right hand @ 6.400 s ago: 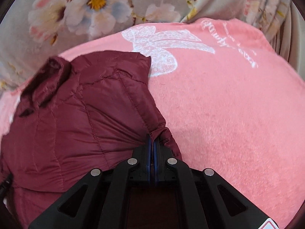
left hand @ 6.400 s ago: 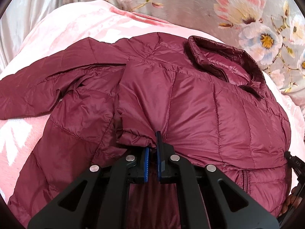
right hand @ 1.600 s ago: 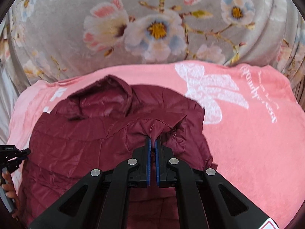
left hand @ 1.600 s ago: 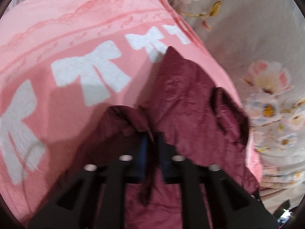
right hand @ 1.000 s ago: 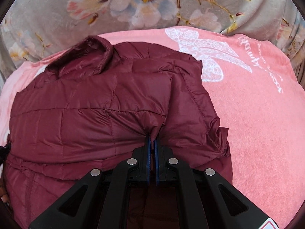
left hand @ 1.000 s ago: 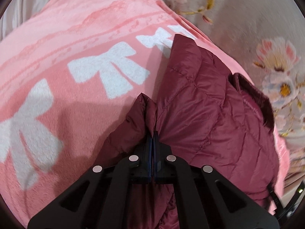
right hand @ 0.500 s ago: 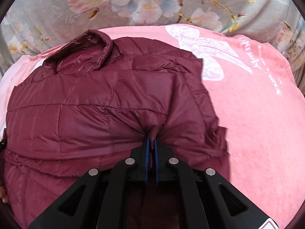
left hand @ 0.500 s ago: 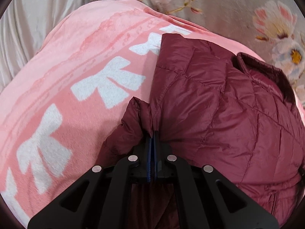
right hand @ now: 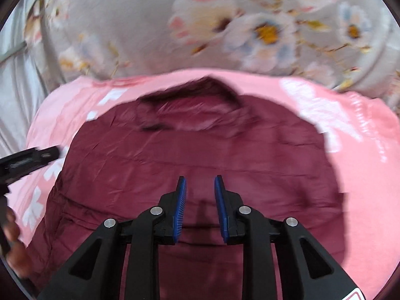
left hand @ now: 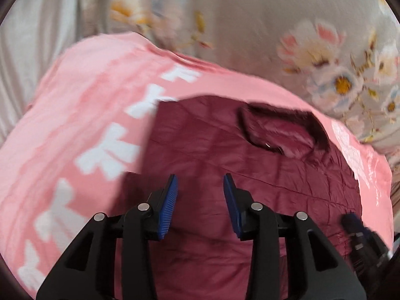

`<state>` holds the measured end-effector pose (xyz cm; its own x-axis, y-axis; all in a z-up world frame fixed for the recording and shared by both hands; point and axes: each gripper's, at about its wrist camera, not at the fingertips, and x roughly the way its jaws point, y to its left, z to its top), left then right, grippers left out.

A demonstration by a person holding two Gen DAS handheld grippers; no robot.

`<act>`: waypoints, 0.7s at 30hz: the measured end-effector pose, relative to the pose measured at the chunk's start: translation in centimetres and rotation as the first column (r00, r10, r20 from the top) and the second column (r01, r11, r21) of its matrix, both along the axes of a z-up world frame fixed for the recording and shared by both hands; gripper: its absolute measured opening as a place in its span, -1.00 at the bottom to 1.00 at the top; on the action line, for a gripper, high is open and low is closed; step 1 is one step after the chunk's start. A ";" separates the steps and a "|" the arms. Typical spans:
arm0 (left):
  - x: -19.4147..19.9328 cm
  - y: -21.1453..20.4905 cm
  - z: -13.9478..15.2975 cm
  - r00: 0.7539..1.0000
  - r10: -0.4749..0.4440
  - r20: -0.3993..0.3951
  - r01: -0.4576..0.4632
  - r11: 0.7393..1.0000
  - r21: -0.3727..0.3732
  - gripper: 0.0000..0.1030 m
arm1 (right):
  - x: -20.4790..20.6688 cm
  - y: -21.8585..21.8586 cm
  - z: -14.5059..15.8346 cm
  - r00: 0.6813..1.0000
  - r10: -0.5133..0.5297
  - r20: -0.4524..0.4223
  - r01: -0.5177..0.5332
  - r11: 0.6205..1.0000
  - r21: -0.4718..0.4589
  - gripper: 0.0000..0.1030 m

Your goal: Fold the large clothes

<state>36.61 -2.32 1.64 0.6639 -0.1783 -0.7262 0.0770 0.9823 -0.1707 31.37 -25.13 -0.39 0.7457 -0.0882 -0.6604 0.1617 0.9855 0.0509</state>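
On the pink blanket (left hand: 82,95) lies the maroon jacket (left hand: 250,175), folded, collar (right hand: 190,105) far side. Left gripper (left hand: 200,192) & right gripper (right hand: 198,195) hover above it, both jaws just opening, now apart w/ nothing between.

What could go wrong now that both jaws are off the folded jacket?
1. The maroon puffer jacket is puffy and slick-looking, so the tucked-in sides may spring back open now that the left gripper and right gripper, jaws just opening, hold nothing.
2. The collar stands up bulky, which could make the next fold lumpy or uneven.
3. The pink blanket under it is soft, so a low regrasp might pinch blanket too.
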 end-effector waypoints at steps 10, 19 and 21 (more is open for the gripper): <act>0.6 -2.2 -7.0 0.998 -0.026 -0.064 0.031 0.996 0.083 -0.30 | 1.7 1.5 -5.4 0.995 0.018 -0.099 -0.017 1.000 0.013 -0.61; -0.3 -3.2 -7.8 1.000 -0.026 -0.013 0.028 0.987 0.157 -0.30 | 1.5 1.9 -6.3 0.996 0.012 -0.094 -0.016 0.999 -0.041 -0.62; -0.2 -3.4 -7.8 1.000 -0.026 -0.008 0.027 0.984 0.174 -0.30 | 1.5 1.9 -6.3 0.995 0.012 -0.095 -0.016 0.999 -0.044 -0.62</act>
<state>36.41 -5.75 -6.17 0.6562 -0.0662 -0.7517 0.1033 0.9946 0.0025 32.88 -23.23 -6.71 0.6811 -0.1090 -0.7240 0.1495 0.9887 -0.0083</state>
